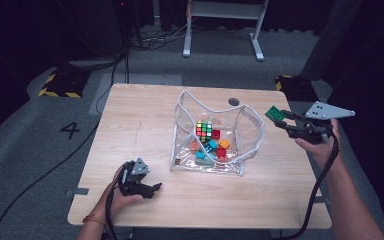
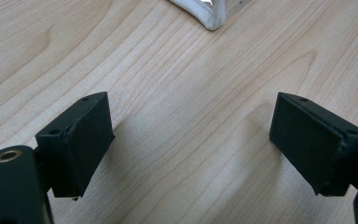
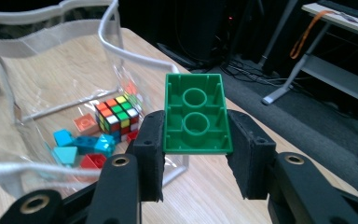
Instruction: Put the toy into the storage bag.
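I take the clear bag in the middle of the counter as my landmark. My right claw is clamped on a green brick, pinched across its short sides with the hollow underside facing the camera; in the high view the brick hangs in the air just outside the bag's right wall, above the level of its white rim and not yet over the opening. Inside the bag lie a puzzle cube toward the back and a scatter of small blocks, red, orange and blue, in front of it. My left claw rests low on the counter off the bag's near left corner, jaws spread wide with nothing between them; its own view shows bare wood and a bit of the bag's corner ahead. I judge the step in hand to be carrying the brick to the bag for dropping in. The next move calls for swinging the right claw leftward over the rim, clear of the floppy wall, until the brick sits above the bag's floor, then letting go. The wall sags inward on that side, so I would come in high enough not to snag it.
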{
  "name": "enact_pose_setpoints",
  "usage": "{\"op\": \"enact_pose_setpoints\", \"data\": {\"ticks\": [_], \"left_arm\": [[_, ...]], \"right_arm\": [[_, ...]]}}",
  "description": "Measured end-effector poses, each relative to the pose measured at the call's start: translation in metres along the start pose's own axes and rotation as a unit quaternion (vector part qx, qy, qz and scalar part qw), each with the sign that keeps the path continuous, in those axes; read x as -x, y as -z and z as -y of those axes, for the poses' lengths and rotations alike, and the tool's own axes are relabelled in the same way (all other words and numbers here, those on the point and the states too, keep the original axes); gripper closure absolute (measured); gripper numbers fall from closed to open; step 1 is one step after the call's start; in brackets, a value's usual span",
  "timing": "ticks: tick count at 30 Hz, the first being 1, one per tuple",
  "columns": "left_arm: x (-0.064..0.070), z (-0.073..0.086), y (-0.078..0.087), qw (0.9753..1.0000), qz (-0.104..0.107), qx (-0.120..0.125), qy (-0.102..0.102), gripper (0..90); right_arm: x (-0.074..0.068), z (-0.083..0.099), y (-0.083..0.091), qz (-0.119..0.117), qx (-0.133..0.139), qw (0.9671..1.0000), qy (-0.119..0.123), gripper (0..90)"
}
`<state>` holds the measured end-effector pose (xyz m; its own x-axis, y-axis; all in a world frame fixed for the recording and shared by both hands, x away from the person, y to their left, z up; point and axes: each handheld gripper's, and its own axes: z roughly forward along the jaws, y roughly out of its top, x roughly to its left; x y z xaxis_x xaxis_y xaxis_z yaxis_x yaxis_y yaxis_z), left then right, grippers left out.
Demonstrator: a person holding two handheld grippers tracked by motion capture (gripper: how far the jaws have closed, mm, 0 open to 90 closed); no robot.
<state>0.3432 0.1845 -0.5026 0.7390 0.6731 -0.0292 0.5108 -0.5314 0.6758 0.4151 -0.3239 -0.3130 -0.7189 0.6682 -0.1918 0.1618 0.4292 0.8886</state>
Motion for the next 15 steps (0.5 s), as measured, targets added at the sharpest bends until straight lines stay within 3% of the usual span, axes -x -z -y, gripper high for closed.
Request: {"op": "enact_pose_setpoints", "data": {"ticks": [7, 15], "left_arm": [[0.0, 0.0, 0.0, 1.0, 0.002, 0.0, 0.001, 13.4], [0.0, 0.0, 0.0, 1.0, 0.002, -0.001, 0.001, 13.3]], "right_arm": [[-0.017, -0.019, -0.016, -0.019, -0.005, 0.9995, 0.023, 59.1], [-0.031, -0.035, -0.033, -0.058, -0.011, 0.9958, 0.07, 59.2]]}}
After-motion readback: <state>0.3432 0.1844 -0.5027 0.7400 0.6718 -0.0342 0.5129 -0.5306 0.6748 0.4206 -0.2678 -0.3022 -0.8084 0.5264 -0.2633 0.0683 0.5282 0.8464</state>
